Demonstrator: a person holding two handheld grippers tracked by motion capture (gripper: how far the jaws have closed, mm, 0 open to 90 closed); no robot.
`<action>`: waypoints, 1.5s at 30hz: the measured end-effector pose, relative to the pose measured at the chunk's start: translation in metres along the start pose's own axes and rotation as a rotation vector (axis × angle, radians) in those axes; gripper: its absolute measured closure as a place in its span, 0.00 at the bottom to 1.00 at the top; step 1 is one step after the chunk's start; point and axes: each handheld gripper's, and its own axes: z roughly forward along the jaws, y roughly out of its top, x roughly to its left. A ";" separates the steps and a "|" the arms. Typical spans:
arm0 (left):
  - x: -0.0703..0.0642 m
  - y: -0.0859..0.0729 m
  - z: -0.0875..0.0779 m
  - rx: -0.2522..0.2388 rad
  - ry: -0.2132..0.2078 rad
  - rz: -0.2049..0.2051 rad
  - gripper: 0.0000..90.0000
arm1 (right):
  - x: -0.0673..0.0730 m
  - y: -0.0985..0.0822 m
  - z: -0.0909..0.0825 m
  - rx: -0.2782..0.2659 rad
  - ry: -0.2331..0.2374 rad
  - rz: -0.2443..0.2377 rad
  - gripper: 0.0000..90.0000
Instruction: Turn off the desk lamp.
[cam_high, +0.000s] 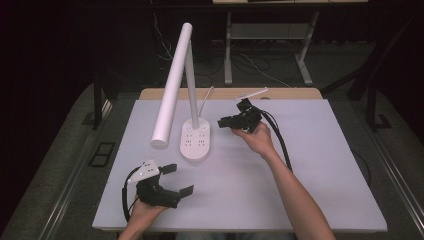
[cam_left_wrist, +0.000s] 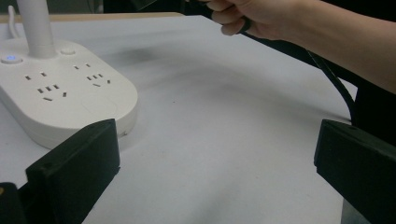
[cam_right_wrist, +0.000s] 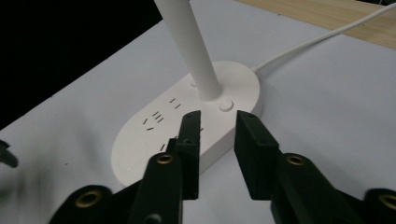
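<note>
A white desk lamp stands at the table's middle left. Its oval base (cam_high: 195, 142) carries socket slots, and its long tube head (cam_high: 172, 85) slants down to the left. My right gripper (cam_high: 221, 121) hovers just right of the base and points at it. In the right gripper view the right gripper (cam_right_wrist: 218, 119) is narrowly open with nothing between its jaws, just short of the base (cam_right_wrist: 154, 140) and a round button (cam_right_wrist: 225, 103). My left gripper (cam_high: 178, 179) rests wide open near the front edge. In its own view the left gripper (cam_left_wrist: 215, 135) is empty, with the base (cam_left_wrist: 65, 98) at the left.
The lamp's white cord (cam_right_wrist: 317, 39) runs off the back over the wooden table edge (cam_high: 280, 93). A white board (cam_high: 310, 165) covers the table. A small blue light (cam_left_wrist: 11, 59) glows on the base. The right hand (cam_left_wrist: 261, 18) and its black cable (cam_high: 280, 140) cross the right side.
</note>
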 end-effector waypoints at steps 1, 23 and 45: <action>0.000 0.000 0.000 0.001 -0.002 0.000 0.00 | 0.000 -0.002 -0.004 -0.009 0.000 0.004 0.72; -0.004 0.000 0.005 0.006 -0.009 0.005 0.00 | 0.018 -0.050 -0.092 -0.048 -0.085 0.027 0.01; -0.005 0.000 0.005 0.010 -0.009 0.008 0.00 | 0.037 -0.136 -0.149 -0.092 -0.141 0.054 0.01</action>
